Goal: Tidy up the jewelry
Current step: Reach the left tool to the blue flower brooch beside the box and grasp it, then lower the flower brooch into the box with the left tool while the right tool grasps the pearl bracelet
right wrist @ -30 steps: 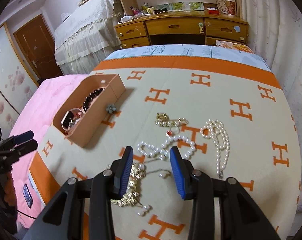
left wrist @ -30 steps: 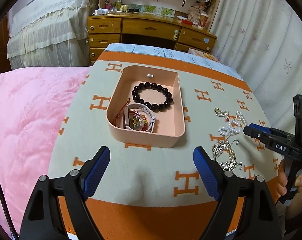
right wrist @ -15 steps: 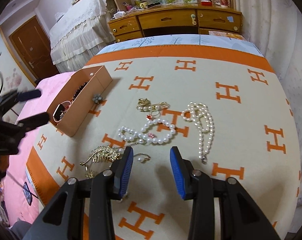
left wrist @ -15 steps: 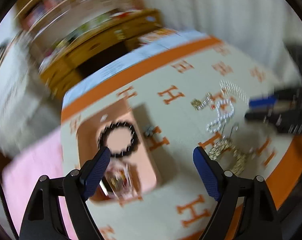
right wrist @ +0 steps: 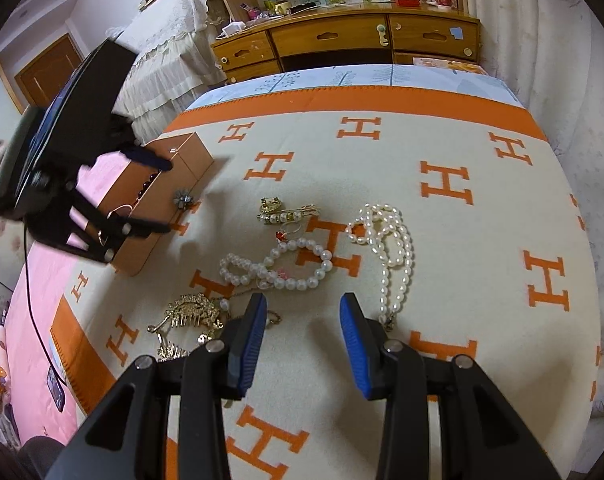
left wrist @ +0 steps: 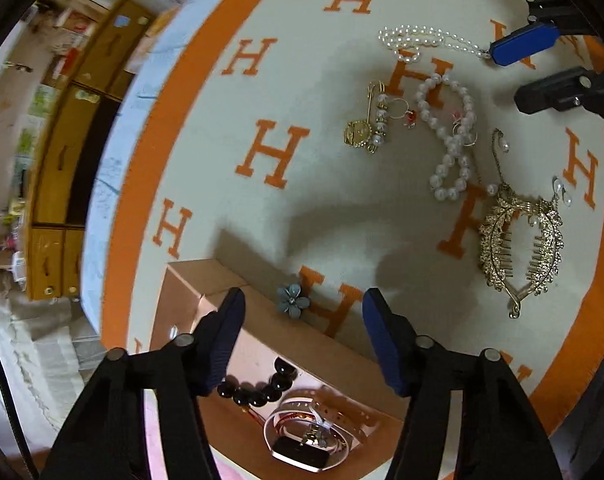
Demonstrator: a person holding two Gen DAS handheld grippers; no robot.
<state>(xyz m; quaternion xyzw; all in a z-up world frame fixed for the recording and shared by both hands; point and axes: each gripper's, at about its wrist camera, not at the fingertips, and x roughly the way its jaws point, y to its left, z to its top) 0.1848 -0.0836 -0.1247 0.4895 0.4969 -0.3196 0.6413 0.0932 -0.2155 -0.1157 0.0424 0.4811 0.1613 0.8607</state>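
A small blue-grey flower brooch [left wrist: 293, 299] lies on the H-pattern blanket against the outer wall of the pink box [left wrist: 194, 284]. My left gripper [left wrist: 303, 296] points down over it, jaws closing, the flower between the tips and untouched. A black bead bracelet [left wrist: 258, 394] and a watch [left wrist: 302, 440] lie in the box. My right gripper [right wrist: 302, 312] hovers open and empty just short of the pearl bracelet [right wrist: 278, 268]. Beside it are a long pearl necklace [right wrist: 389, 248], a gold pin [right wrist: 286, 210] and a gold hair claw [right wrist: 190, 312].
A pink quilt [right wrist: 42, 280] lies left of the blanket, with a phone [right wrist: 56, 388] at its edge. A wooden dresser [right wrist: 341, 40] stands beyond the bed's far end, and a white curtain [right wrist: 541, 40] hangs on the right.
My left gripper swung right from in front of the box, rolled and tipped downward over the flower, and its jaws narrowed. The right gripper drew back slightly off the gold hair claw.
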